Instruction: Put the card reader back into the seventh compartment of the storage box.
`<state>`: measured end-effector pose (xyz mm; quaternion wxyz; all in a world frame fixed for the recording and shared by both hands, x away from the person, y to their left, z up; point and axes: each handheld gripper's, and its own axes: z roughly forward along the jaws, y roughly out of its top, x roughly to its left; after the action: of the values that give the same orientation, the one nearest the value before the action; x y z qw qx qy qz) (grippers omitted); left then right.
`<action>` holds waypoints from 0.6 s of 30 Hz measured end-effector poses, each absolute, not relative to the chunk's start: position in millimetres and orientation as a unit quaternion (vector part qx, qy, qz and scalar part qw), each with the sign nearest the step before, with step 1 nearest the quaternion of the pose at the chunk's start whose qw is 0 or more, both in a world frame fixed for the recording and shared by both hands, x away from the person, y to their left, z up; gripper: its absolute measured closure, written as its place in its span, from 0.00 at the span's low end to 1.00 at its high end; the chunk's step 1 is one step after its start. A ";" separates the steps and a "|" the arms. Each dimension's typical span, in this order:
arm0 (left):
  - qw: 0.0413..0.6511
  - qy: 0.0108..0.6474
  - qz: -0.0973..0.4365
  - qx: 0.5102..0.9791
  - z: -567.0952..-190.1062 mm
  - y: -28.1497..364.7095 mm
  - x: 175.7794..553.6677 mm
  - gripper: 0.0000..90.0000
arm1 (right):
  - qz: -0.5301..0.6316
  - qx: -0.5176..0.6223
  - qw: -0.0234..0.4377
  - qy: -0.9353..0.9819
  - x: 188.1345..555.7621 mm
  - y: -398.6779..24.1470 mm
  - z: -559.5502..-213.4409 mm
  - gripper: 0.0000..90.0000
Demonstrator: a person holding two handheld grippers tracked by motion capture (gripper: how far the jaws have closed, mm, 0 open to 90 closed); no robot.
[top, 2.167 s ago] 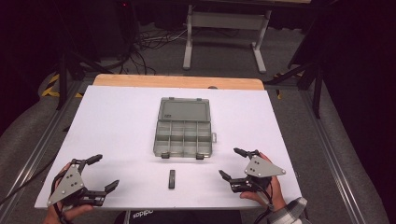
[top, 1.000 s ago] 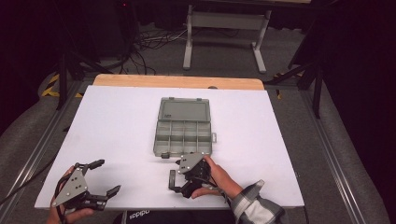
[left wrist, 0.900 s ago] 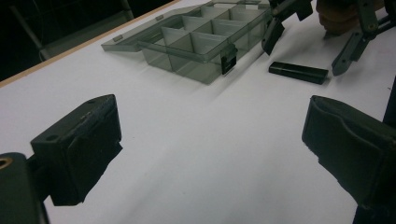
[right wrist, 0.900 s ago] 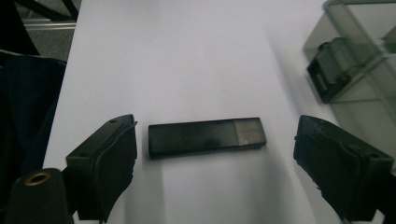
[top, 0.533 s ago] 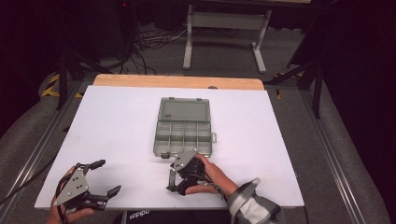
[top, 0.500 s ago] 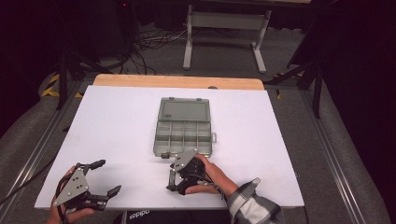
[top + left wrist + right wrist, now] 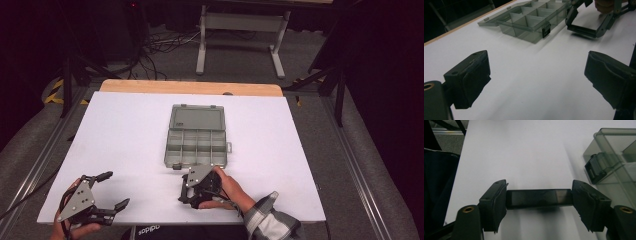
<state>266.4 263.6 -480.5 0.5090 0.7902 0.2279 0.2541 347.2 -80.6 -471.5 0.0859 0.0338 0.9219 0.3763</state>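
Small black bar (image 7: 537, 198) clamped by right hand-held gripper (image 7: 539, 201) above white table (image 7: 125, 130).

The black two-jaw left gripper (image 7: 102, 192) rests with jaws spread wide; the black right gripper (image 7: 539, 199) seems clamped end-to-end on a small dark bar (image 7: 537, 198).

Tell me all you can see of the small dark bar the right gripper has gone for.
The small dark bar is a slim rectangular block, black and glossy like plastic, with a slightly lighter section toward one end. It lies lengthwise between the right gripper, whose two padded fingers press on its two ends. It sits low over the white table, with a shadow beneath; whether it is lifted is unclear. It is near the front corner of the open grey compartment box, not touching it.
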 end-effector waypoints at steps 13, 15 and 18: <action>0.503 0.222 0.250 0.797 -481.5 261.3 267.6 0.08 | 0.415 0.042 0.128 0.900 337.3 -101.2 -439.7 0.34; 0.507 0.221 0.251 0.795 -480.9 261.2 267.2 0.08 | 0.419 0.042 0.134 0.897 336.1 -104.7 -435.8 0.34; 0.507 0.219 0.253 0.795 -480.5 260.2 267.1 0.08 | 0.422 0.040 0.141 0.895 333.7 -108.5 -431.8 0.34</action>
<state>267.1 260.2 -480.5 0.5066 0.7947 0.2188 0.2529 333.7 -108.5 -431.8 0.1411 0.0398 0.8949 0.4216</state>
